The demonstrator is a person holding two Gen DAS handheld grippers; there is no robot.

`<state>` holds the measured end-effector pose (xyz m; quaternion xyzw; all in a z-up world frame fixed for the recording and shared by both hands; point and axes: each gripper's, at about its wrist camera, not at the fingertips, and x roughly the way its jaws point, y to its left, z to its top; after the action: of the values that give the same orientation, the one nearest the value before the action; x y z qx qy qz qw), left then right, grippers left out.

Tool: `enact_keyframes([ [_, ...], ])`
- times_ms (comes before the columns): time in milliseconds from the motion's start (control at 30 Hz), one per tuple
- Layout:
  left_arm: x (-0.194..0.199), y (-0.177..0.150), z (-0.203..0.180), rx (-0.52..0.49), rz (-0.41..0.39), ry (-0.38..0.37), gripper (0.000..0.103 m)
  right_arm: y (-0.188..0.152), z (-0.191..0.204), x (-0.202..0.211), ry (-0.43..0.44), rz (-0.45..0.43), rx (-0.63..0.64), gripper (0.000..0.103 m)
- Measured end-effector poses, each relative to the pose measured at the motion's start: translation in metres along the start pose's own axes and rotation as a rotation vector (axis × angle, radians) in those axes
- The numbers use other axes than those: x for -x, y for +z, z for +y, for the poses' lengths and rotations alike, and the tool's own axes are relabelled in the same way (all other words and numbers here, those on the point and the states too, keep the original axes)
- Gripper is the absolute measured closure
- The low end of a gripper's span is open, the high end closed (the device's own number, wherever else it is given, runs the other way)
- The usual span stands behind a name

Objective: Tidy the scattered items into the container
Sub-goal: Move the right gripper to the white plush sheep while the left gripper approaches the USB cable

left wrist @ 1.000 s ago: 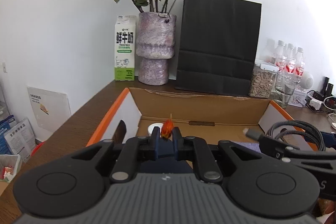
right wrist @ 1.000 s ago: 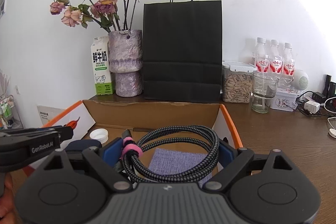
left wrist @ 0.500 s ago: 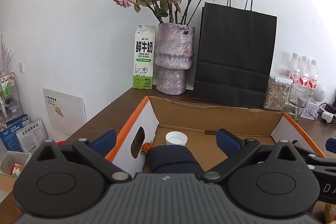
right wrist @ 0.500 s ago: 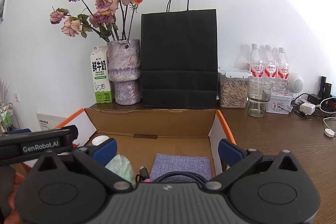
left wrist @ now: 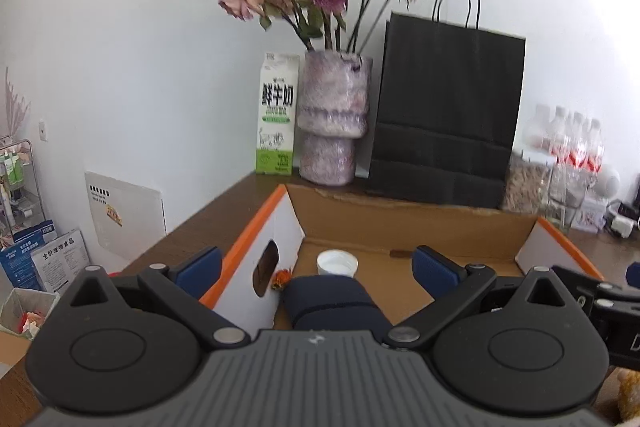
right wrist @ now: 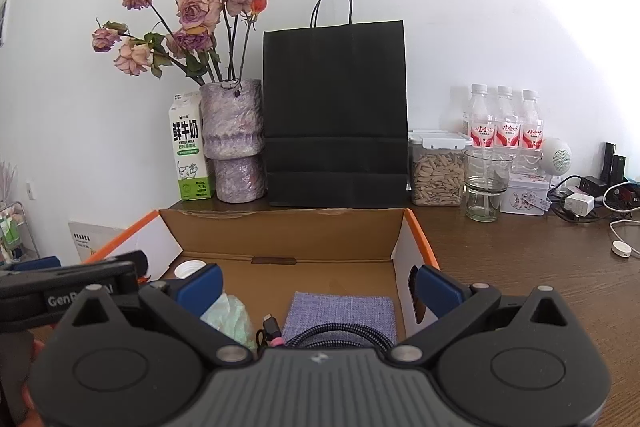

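Observation:
An open cardboard box (left wrist: 400, 219) with orange-edged flaps sits on the wooden table; it also shows in the right wrist view (right wrist: 280, 231). Inside lie a white cap (left wrist: 337, 263), a small orange flower (left wrist: 281, 278) by the left wall, a dark blue pouch (left wrist: 332, 303), a purple cloth (right wrist: 340, 311), a braided cable (right wrist: 336, 335) and a pale green wad (right wrist: 232, 319). My left gripper (left wrist: 318, 265) is open and empty over the box's near left part. My right gripper (right wrist: 318, 283) is open and empty above the cable.
Behind the box stand a milk carton (right wrist: 188, 147), a purple vase of dried roses (right wrist: 234, 143), a black paper bag (right wrist: 336, 115), a seed jar (right wrist: 438, 171), a glass (right wrist: 486, 183) and water bottles (right wrist: 504, 123). Chargers and cables (right wrist: 592, 195) lie at the right.
My left gripper opened and let go of the orange flower, which now lies in the box. My right gripper opened and dropped the braided cable into the box. Both grippers pulled back.

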<state>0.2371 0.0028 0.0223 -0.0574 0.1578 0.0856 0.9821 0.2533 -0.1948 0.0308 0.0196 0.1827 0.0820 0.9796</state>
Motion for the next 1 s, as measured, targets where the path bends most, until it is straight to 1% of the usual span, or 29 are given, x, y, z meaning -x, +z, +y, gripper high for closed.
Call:
enact_keyframes([
  [100,0.009,-0.001,0.006,0.017,-0.038,-0.026,0.0,-0.002,0.0,0.006,0.003,-0.014,0.004,0.0],
  [200,0.015,-0.008,0.012,0.007,-0.049,-0.028,0.0,-0.006,-0.002,0.016,-0.003,-0.037,0.011,0.0],
  [400,0.029,-0.021,0.03,-0.009,-0.042,-0.002,0.0,-0.024,-0.019,0.035,-0.057,-0.06,-0.025,0.0],
  [533,0.043,-0.032,0.041,-0.027,-0.037,0.006,0.0,-0.038,-0.031,0.057,-0.083,-0.096,-0.043,0.0],
  [667,0.052,-0.044,0.048,-0.056,-0.012,0.037,0.0,-0.052,-0.039,0.08,-0.109,-0.116,-0.035,0.0],
  [900,0.061,-0.05,0.061,-0.052,0.042,0.037,0.0,-0.067,-0.052,0.098,-0.122,-0.035,-0.018,0.0],
  [1000,0.061,-0.052,0.067,-0.045,0.078,0.036,0.0,-0.074,-0.053,0.101,-0.118,0.02,0.021,0.0],
])
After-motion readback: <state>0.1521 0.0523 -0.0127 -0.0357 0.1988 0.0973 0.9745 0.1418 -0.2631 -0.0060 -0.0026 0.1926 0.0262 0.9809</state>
